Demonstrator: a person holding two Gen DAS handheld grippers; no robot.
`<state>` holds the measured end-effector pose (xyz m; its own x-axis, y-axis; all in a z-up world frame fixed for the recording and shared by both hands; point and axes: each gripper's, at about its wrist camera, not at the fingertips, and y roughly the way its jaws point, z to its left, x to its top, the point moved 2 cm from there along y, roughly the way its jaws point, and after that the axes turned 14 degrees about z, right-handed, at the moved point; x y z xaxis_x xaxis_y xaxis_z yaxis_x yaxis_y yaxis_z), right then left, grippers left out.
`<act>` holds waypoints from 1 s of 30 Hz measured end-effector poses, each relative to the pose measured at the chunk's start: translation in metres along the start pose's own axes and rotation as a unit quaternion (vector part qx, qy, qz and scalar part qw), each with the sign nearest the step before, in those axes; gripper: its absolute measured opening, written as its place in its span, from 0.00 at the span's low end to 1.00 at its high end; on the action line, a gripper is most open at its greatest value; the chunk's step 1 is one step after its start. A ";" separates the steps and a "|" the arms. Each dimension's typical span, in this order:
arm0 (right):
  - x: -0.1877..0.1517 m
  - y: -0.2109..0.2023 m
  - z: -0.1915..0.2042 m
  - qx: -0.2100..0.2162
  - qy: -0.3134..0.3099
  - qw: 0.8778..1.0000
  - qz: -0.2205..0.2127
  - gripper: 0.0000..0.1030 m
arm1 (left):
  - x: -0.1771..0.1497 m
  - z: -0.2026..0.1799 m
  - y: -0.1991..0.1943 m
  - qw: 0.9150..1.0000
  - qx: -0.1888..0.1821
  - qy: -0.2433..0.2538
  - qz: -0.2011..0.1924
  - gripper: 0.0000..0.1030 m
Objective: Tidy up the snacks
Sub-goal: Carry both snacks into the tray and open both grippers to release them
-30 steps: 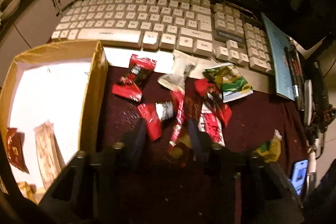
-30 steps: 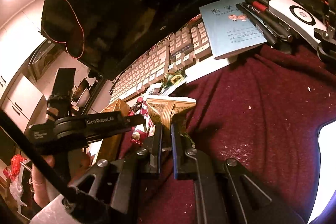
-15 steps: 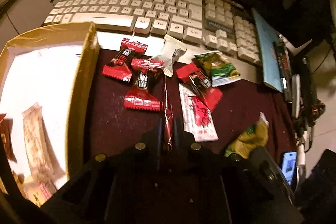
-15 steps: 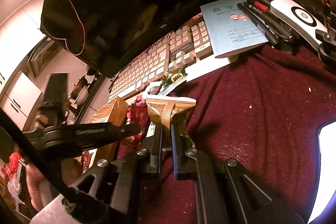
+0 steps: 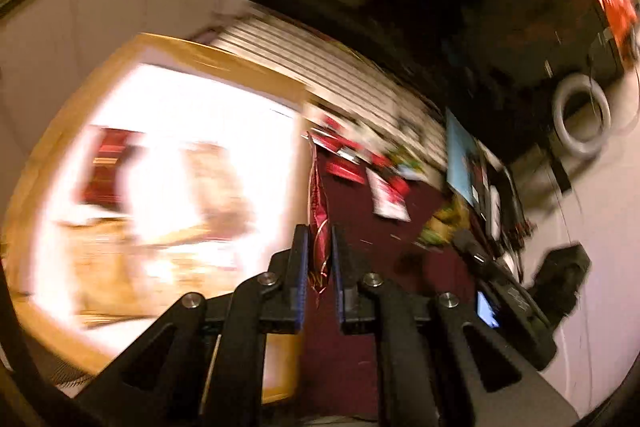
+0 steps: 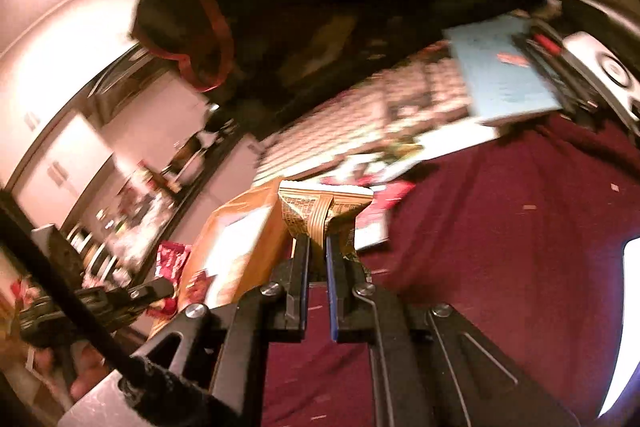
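A red packet [image 5: 318, 203] is pinched by the left gripper [image 5: 319, 239] at lower centre, a tan packet [image 6: 320, 211] by the right gripper [image 6: 317, 247].

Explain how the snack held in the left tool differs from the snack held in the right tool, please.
The red snack in the left tool is dark red and glossy; the tan snack in the right tool is golden brown with printed text. The red snack shows edge-on as a thin, narrow strip, while the tan snack spreads wide above the tool, with a centre seam facing the camera. Both are sealed wrappers, pinched at one end and lifted off the maroon cloth.
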<state>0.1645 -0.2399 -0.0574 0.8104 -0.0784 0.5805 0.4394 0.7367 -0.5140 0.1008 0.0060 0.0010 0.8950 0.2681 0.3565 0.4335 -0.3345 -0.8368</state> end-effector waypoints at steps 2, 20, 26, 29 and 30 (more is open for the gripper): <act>0.000 0.011 0.030 0.017 -0.030 0.999 0.016 0.05 | 0.004 0.029 -0.017 0.999 0.020 -0.025 -0.024 0.12; 0.042 0.174 0.101 -0.145 -0.106 0.969 0.171 0.05 | 0.039 0.099 0.031 0.998 0.013 -0.040 0.037 0.12; 0.042 0.197 0.097 -0.157 -0.110 0.962 0.196 0.06 | 0.043 0.102 0.045 0.997 0.014 -0.043 0.062 0.12; 0.041 0.191 0.096 -0.127 -0.097 0.968 0.192 0.09 | 0.044 0.109 0.052 0.995 0.031 -0.053 0.074 0.13; 0.040 0.180 0.096 -0.112 -0.092 0.972 0.185 0.09 | 0.044 0.109 0.052 0.995 0.039 -0.054 0.072 0.14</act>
<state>0.2391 -0.0459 -0.0662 0.8551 0.3010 0.4221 0.2204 0.5260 -0.8215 0.1510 0.0992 -0.0719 0.9287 0.3201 0.1871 0.2882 -0.3056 -0.9075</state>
